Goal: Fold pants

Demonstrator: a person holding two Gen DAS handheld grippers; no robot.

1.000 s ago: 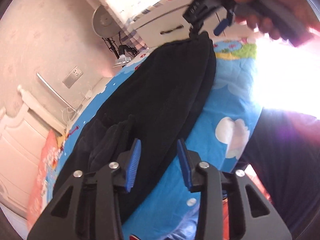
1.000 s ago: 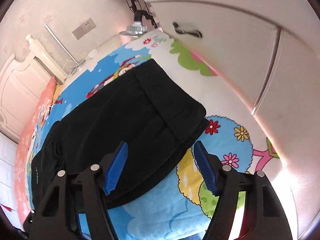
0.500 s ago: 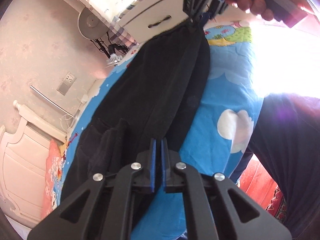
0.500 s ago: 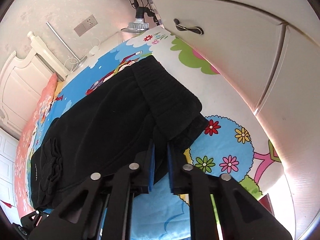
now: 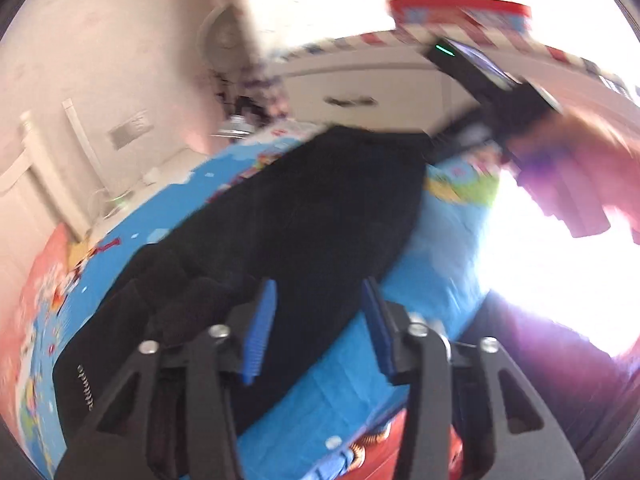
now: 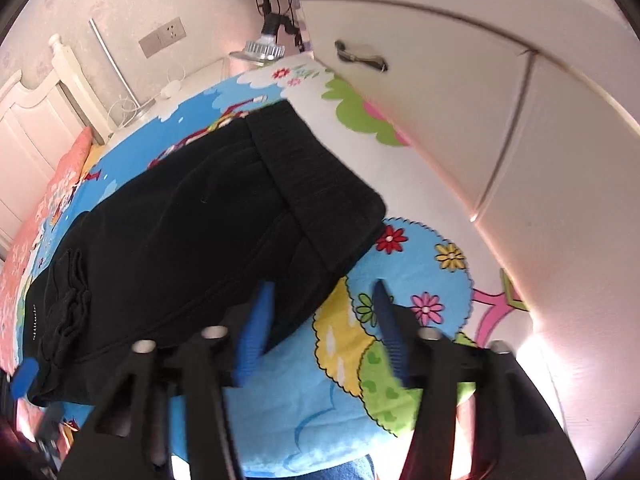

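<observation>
Black pants lie lengthwise on a blue cartoon bedsheet. In the blurred left wrist view my left gripper hovers above their near end, its jaws opening with nothing pinched between the blue pads. At the far end a hand holds my right gripper, raised off the cloth. In the right wrist view the pants show their ribbed waistband. My right gripper stands above the waistband corner, its jaws opening. One pad is over the cloth, the other over the sheet.
A white cabinet with a dark drawer handle runs along the bed's far side. A clamp lamp, a wall socket and a white headboard stand behind. A pink pillow lies at the bed's left.
Half a second ago both grippers were shut on the pants' edges. Both have opened and let the cloth go, and the left one has lifted and rolled. The pants rest flat.
</observation>
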